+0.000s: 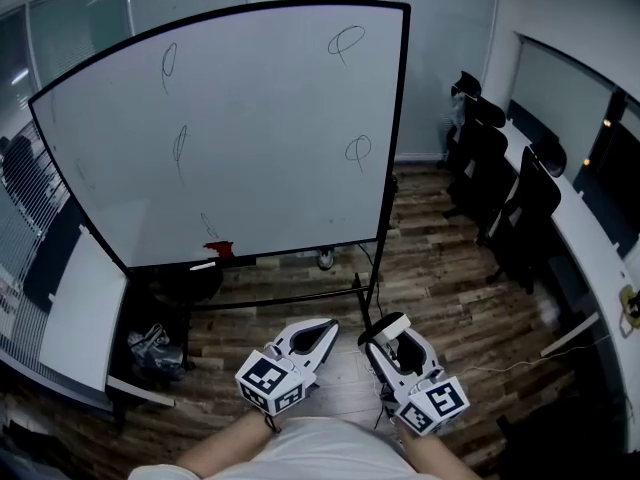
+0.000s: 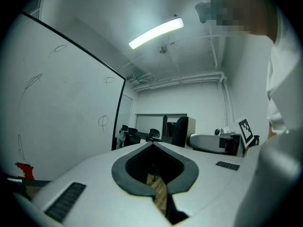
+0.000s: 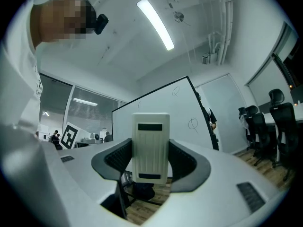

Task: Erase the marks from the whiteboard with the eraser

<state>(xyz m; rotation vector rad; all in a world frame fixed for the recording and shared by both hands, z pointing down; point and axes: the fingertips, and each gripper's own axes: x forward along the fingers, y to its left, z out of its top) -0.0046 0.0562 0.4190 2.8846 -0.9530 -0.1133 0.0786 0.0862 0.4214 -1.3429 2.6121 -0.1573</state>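
The whiteboard stands on a wheeled frame ahead of me, with several thin looped pen marks scattered on it. A white ribbed eraser is clamped upright between the jaws of my right gripper. In the head view that right gripper is low, short of the board, with the eraser at its tip. My left gripper hangs beside it, shut on nothing; its jaws meet at the tips. The whiteboard fills the left of the left gripper view.
A small red object lies on the board's tray. Black office chairs and a long white desk line the right wall. A white table stands at the left, with a dark bag under it. The floor is wood.
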